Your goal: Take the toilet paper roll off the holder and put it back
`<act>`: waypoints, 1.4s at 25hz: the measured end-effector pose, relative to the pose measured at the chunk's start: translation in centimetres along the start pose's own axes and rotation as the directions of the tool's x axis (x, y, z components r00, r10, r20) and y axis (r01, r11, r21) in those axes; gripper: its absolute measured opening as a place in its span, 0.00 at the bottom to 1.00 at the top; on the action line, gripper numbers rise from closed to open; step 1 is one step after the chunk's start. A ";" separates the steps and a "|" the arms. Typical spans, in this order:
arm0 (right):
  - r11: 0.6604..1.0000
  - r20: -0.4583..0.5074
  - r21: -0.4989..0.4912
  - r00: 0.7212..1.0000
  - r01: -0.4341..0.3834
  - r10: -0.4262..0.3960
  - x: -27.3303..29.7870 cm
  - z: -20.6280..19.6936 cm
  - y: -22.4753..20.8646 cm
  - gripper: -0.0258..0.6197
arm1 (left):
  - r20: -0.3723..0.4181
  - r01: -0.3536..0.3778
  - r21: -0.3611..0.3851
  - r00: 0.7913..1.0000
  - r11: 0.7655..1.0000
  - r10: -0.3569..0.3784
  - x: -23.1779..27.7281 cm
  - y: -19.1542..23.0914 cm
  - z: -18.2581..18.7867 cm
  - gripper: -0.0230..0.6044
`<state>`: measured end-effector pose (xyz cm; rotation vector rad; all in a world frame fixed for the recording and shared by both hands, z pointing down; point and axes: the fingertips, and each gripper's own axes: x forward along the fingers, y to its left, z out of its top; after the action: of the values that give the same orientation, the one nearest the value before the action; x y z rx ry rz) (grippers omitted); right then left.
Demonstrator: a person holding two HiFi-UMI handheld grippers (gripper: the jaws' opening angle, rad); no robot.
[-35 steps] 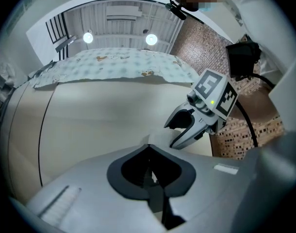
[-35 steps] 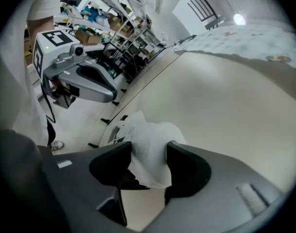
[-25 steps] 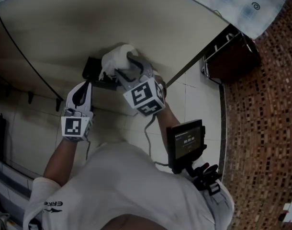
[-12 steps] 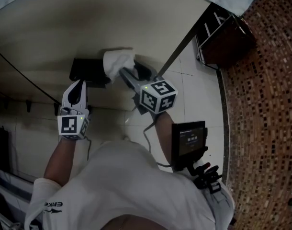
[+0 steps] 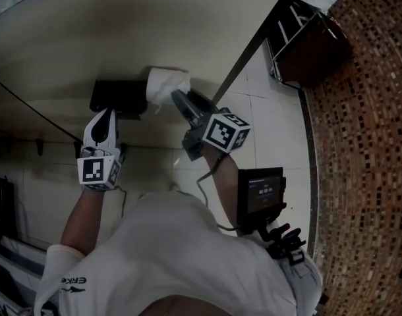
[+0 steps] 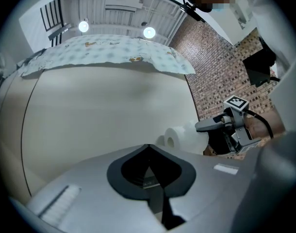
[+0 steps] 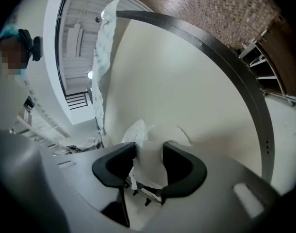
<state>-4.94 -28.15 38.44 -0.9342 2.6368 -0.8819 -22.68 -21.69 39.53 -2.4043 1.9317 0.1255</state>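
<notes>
The white toilet paper roll (image 5: pixel 165 84) hangs in front of the beige wall, just right of the black holder (image 5: pixel 115 98). My right gripper (image 5: pixel 179 98) comes at it from the lower right. In the right gripper view its dark pads (image 7: pixel 178 163) have just been closing, and they press on the soft paper (image 7: pixel 150 160) between them. My left gripper (image 5: pixel 106 114) is shut and empty below the holder's left part. In the left gripper view its closed tips (image 6: pixel 147 149) point at the wall, with the roll (image 6: pixel 181 137) and the right gripper (image 6: pixel 213 124) off to the right.
A dark metal post (image 5: pixel 244 51) runs down the wall's right edge. Behind it a dark rack (image 5: pixel 308 43) stands on white tiles (image 5: pixel 270 133). A brown mosaic floor (image 5: pixel 362 150) fills the right side. A small screen (image 5: pixel 260 191) is mounted at the person's chest.
The right gripper has rolled about its own axis while keeping the roll, so its marker cube shows another face. The left gripper shifted slightly and stays shut.
</notes>
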 end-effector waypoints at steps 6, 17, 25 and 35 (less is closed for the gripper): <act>0.996 0.032 0.080 0.999 -0.031 0.029 -0.5 0.2 -0.2 0.33 | -0.003 -0.014 0.000 1.000 1.000 0.014 -0.1 0.6 -0.2 0.04; 0.990 0.054 0.141 0.998 0.017 -0.025 -2.3 -0.9 -2.4 0.32 | -0.062 -0.039 0.005 0.997 0.999 0.039 -0.6 3.0 -3.1 0.04; 0.984 0.020 0.174 0.998 0.050 -0.054 -3.1 -3.2 -3.7 0.32 | -0.117 -0.054 0.012 0.992 0.998 0.055 -0.9 3.9 -5.6 0.04; 0.975 -0.044 0.204 0.996 0.086 -0.079 -3.4 -6.7 -5.4 0.32 | -0.215 -0.077 0.031 0.973 0.997 0.082 -2.5 5.7 -9.3 0.04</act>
<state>-2.08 -26.19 46.98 -0.9883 2.4902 -1.1753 -28.52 -21.31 49.05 -2.4153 2.1063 -0.1612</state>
